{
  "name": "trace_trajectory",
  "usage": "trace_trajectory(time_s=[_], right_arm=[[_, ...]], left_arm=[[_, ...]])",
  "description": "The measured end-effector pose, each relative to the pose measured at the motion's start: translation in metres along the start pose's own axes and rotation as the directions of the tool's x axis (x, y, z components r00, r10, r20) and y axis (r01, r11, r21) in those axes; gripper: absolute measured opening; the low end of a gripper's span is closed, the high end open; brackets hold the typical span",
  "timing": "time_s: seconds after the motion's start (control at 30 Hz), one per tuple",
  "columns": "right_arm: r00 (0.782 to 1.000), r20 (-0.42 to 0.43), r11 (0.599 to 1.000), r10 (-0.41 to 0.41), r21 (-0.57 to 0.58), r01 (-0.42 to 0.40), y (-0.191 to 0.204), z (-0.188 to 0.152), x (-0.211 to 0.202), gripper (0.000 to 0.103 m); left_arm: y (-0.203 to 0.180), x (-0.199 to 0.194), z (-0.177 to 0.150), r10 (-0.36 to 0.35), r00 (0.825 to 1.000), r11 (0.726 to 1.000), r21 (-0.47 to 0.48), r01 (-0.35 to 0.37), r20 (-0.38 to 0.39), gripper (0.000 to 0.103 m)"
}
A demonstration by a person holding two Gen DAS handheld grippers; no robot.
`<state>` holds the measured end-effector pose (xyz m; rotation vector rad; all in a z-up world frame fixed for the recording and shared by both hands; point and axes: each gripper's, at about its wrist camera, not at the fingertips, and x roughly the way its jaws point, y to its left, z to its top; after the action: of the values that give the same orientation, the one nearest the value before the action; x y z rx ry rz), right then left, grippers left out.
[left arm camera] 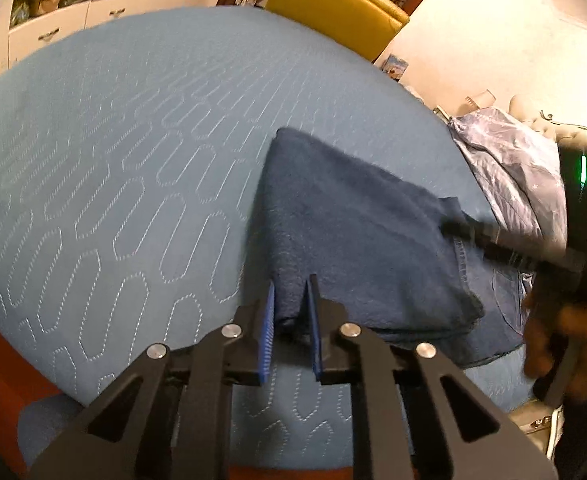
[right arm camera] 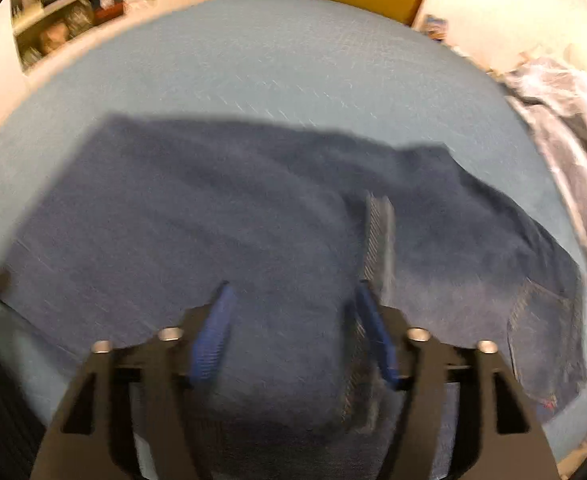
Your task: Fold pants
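Observation:
Dark blue jeans (left arm camera: pixel 357 232) lie partly folded on a light blue quilted bed (left arm camera: pixel 113 160). My left gripper (left arm camera: pixel 291 288) is shut on the near left corner of the folded jeans, cloth pinched between its blue pads. In the left wrist view the right gripper (left arm camera: pixel 453 228) reaches onto the far right edge of the fold; its jaw state is unclear there. In the right wrist view, which is blurred, my right gripper (right arm camera: pixel 293 296) is open with its jaws wide, just above the jeans (right arm camera: pixel 213 208). A back pocket (right arm camera: pixel 545 340) shows at the right.
A crumpled pale blue patterned duvet (left arm camera: pixel 509 160) lies at the right of the bed, also in the right wrist view (right arm camera: pixel 565 128). A yellow headboard or chair (left arm camera: pixel 333 4) stands beyond the far edge. White cupboards (left arm camera: pixel 53 20) are at the far left.

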<state>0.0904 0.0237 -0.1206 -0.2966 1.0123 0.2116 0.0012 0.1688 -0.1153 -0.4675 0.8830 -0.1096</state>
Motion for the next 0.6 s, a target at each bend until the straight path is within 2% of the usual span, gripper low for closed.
trace_trajectory(time_s=[0.03, 0.07, 0.13, 0.2, 0.23, 0.27, 0.37, 0.43, 0.47, 0.5, 0.53, 0.57, 0.6], right_arm=[[1.000, 0.010, 0.999, 0.025, -0.035, -0.025, 0.010, 0.020, -0.010, 0.079], [0.998, -0.002, 0.996, 0.066, -0.058, -0.066, 0.019, 0.035, -0.014, 0.088], [0.984, -0.068, 0.980, 0.162, -0.105, -0.168, 0.043, 0.064, -0.014, 0.089], [0.967, -0.145, 0.961, 0.211, -0.151, -0.232, 0.076, 0.092, -0.005, 0.089], [0.955, -0.189, 0.951, 0.228, -0.167, -0.260, 0.091, 0.100, 0.002, 0.089], [0.934, -0.253, 0.935, 0.252, -0.185, -0.302, 0.111, 0.109, 0.012, 0.089], [0.910, -0.354, 0.916, 0.216, -0.250, -0.315, 0.148, 0.117, 0.039, 0.089], [0.911, -0.381, 0.915, 0.159, -0.289, -0.281, 0.160, 0.116, 0.053, 0.088], [0.913, -0.390, 0.913, 0.117, -0.320, -0.254, 0.165, 0.114, 0.062, 0.083], [0.914, -0.401, 0.907, 0.069, -0.356, -0.224, 0.170, 0.112, 0.071, 0.067], [0.913, -0.405, 0.906, 0.055, -0.364, -0.216, 0.171, 0.111, 0.074, 0.063], [0.909, -0.411, 0.903, 0.067, -0.363, -0.231, 0.172, 0.110, 0.076, 0.054], [0.912, -0.406, 0.900, 0.067, -0.370, -0.231, 0.172, 0.110, 0.075, 0.045]], left_arm=[[-0.004, -0.003, 0.001, 0.006, 1.000, 1.000, 0.013, -0.006, 0.014, 0.015], [-0.008, -0.006, 0.002, 0.011, 1.000, 1.000, 0.026, -0.011, 0.025, 0.015], [-0.016, -0.010, 0.002, 0.028, 0.999, 0.998, 0.047, -0.030, 0.039, 0.015], [-0.023, -0.014, 0.003, 0.033, 0.998, 0.998, 0.060, -0.037, 0.054, 0.014], [-0.026, -0.015, 0.003, 0.038, 0.997, 0.997, 0.066, -0.042, 0.061, 0.014], [-0.027, -0.016, 0.003, 0.038, 0.997, 0.997, 0.067, -0.043, 0.066, 0.014], [-0.029, -0.018, 0.002, 0.030, 0.996, 0.998, 0.045, -0.033, 0.080, 0.014], [-0.030, -0.019, 0.002, 0.021, 0.995, 0.999, 0.026, -0.024, 0.093, 0.014], [-0.030, -0.019, 0.002, 0.019, 0.995, 1.000, 0.015, -0.020, 0.098, 0.014], [-0.027, -0.020, 0.001, 0.015, 0.995, 1.000, -0.005, -0.014, 0.104, 0.015], [-0.024, -0.020, 0.000, 0.012, 0.993, 0.999, -0.039, -0.008, 0.114, 0.016], [-0.022, -0.020, -0.002, 0.013, 0.992, 0.998, -0.068, -0.004, 0.128, 0.024], [-0.020, -0.021, -0.004, 0.017, 0.990, 0.995, -0.098, -0.003, 0.143, 0.049]])
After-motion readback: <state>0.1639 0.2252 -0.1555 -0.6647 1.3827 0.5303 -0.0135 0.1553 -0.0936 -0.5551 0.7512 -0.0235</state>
